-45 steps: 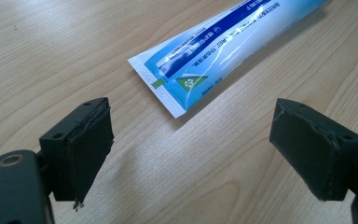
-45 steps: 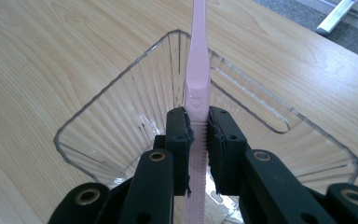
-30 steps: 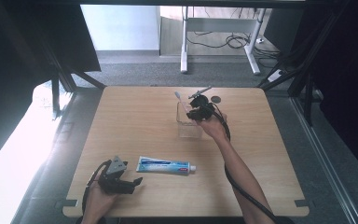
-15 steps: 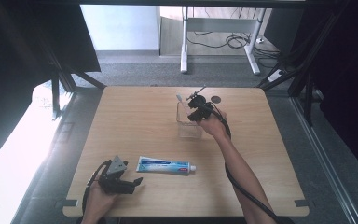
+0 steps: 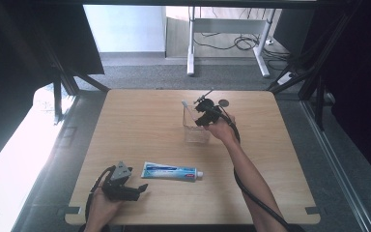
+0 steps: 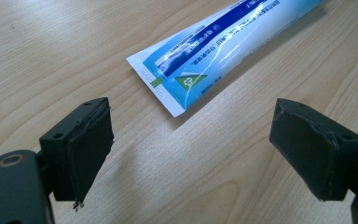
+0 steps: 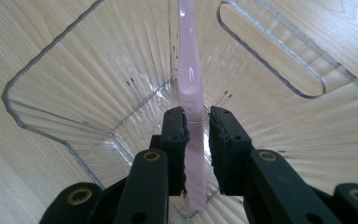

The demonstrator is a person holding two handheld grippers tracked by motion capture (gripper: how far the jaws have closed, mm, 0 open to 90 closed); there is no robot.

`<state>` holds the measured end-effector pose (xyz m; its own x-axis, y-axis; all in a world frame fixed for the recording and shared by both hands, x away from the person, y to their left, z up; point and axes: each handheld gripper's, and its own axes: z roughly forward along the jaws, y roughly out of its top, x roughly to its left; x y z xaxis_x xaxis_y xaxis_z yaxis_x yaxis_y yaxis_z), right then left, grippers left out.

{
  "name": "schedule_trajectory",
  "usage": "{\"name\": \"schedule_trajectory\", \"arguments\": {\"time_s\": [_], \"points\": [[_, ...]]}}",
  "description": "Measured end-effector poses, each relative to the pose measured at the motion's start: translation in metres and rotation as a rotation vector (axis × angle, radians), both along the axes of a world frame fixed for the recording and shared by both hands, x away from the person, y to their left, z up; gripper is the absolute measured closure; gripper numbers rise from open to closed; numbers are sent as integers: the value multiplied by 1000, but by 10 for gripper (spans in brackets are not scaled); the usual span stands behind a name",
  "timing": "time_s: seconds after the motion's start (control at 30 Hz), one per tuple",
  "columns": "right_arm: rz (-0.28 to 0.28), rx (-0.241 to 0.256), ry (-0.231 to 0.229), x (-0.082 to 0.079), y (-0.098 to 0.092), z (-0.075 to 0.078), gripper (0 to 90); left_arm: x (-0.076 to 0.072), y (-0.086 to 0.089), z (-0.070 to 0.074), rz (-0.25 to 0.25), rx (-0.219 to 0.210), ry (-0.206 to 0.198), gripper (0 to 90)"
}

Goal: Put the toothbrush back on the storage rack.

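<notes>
A clear plastic cup stands on the far middle of the wooden table. A pink toothbrush leans inside the cup, its pale end poking above the far rim. My right gripper reaches down into the cup's mouth, and in the right gripper view it is shut on the toothbrush handle. A blue-and-white toothpaste tube lies flat near the front edge. My left gripper rests just left of it, open, with the tube's crimped end ahead of the jaws.
A small dark round object lies on the table behind the cup. Dark frame struts flank the table's far corners, and a white desk leg stands on the floor beyond.
The right gripper has sunk slightly at the cup with the toothbrush. The left gripper and the tube have stayed put.
</notes>
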<state>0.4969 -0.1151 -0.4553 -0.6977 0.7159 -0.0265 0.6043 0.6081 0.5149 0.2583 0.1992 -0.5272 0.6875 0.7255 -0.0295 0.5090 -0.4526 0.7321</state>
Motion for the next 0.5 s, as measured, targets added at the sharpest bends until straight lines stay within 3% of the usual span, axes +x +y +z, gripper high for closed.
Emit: {"name": "schedule_trajectory", "arguments": {"time_s": [0.27, 0.5], "points": [[10, 14, -4, -3, 1, 3, 680, 0, -1, 0, -1, -2, 4, 136], [39, 20, -28, -8, 0, 9, 533, 0, -1, 0, -3, -1, 5, 136]]}}
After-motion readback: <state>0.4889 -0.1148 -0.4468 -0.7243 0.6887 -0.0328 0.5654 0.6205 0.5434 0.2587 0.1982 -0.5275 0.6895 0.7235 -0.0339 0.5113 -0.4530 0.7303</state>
